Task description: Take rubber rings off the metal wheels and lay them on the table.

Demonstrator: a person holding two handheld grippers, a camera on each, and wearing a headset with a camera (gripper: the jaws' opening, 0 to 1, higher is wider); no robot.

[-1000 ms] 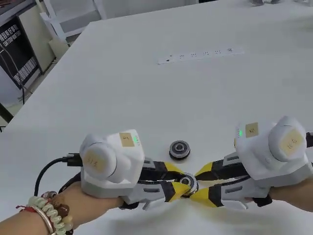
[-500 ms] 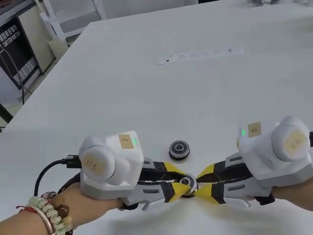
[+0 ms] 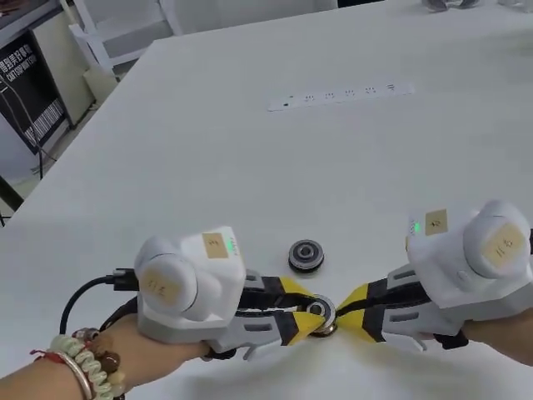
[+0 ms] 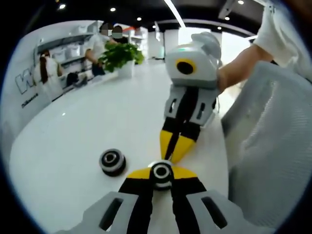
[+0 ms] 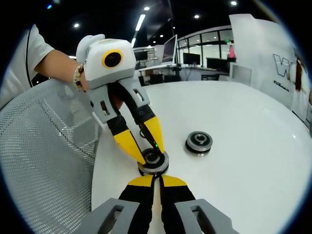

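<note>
Right gripper (image 4: 173,152) has pinched closed against left gripper's (image 4: 161,171) clamped wheel (image 5: 153,162).

A wide white bench (image 3: 208,158) carries a white power strip (image 3: 341,94). White shelving (image 3: 117,37) stands beyond it, and small round ceiling spotlights (image 5: 146,8) glow overhead.

2 wheels (image 3: 306,255) (image 3: 320,311) — 2 tongs (image 3: 311,317) (image 3: 338,312) — 1 pwr strip (image 3: 341,94)

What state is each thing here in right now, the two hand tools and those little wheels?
left gripper, shut on the held wheel.
held wheel, clamped between the left gripper's jaws.
right gripper, jaws shut, tips at the held wheel's rim.
second wheel, lying flat on the table, rubber ring on, apart from both grippers.
power strip, lying flat, no plugs seen.
</note>
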